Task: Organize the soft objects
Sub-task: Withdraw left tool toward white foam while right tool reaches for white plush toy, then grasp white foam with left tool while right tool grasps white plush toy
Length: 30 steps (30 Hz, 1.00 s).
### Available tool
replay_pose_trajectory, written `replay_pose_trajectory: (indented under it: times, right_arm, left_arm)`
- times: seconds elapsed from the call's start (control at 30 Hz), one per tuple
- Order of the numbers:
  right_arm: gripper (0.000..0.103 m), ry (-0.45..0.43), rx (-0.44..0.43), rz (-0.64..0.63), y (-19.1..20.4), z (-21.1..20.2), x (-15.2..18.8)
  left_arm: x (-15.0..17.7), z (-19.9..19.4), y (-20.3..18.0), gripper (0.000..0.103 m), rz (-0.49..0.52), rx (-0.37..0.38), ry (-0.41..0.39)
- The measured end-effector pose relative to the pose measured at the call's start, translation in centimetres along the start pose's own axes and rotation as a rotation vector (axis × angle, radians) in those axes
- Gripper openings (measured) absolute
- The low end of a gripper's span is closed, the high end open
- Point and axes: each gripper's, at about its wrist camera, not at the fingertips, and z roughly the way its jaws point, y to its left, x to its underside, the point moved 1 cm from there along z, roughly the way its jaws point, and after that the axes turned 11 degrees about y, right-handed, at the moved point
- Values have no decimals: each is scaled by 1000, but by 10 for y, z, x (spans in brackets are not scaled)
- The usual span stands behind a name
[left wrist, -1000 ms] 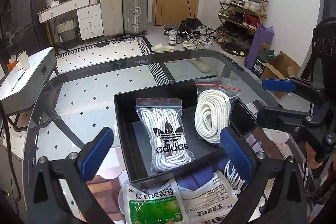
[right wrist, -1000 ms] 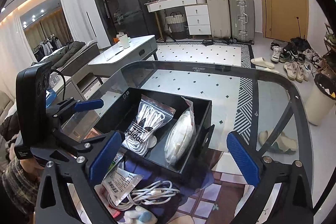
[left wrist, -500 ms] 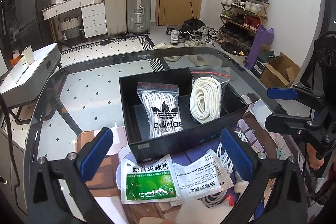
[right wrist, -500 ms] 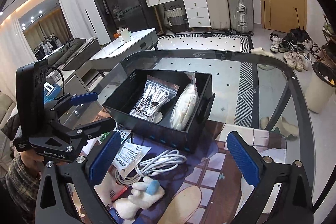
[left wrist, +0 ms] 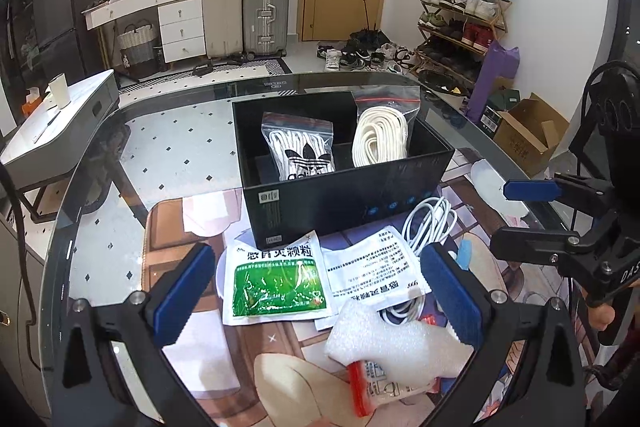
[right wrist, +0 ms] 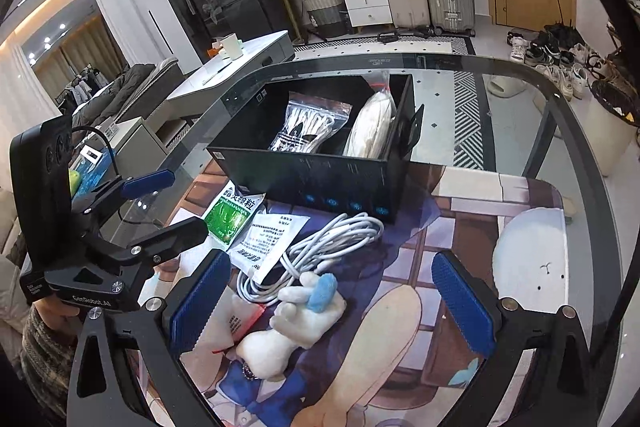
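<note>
While both grippers, left (left wrist: 318,291) and right (right wrist: 332,301), hang spread and empty: green sachet (left wrist: 276,285) near box (left wrist: 344,195), light, limp, slick; pinch sealed edge.

Surface materials and finishes on the desk

The desk (left wrist: 168,147) top is clear glass, glossy and reflective, partly covered by a smooth printed mat (right wrist: 460,227). The black box (left wrist: 344,195) has matt, card-like walls. Inside it, two clear glossy plastic zip bags hold laces: the branded lace bag (left wrist: 300,153) and the white cord bag (left wrist: 380,135), both with woven cord. The green sachet (left wrist: 276,279) and the white sachet (left wrist: 368,267) have smooth, slightly shiny printed film. The cable (right wrist: 320,247) is smooth white plastic. The plush toy (right wrist: 296,323) is fuzzy cloth. The foam sheet (left wrist: 392,339) is white and finely textured. Each claw carries blue ribbed pads (right wrist: 460,303) on matt black frames.
</note>
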Motion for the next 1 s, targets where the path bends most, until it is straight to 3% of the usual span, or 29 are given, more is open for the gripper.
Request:
replay_pose_trajectory:
  times: [0.7, 1.0]
  right_arm:
    - [102, 98, 29, 33, 14, 28, 29]
    - [89, 148, 37, 62, 14, 40, 35]
  left_arm:
    - [36, -9, -18, 103, 120, 84, 37]
    - [42, -8, -24, 103, 184, 123, 53]
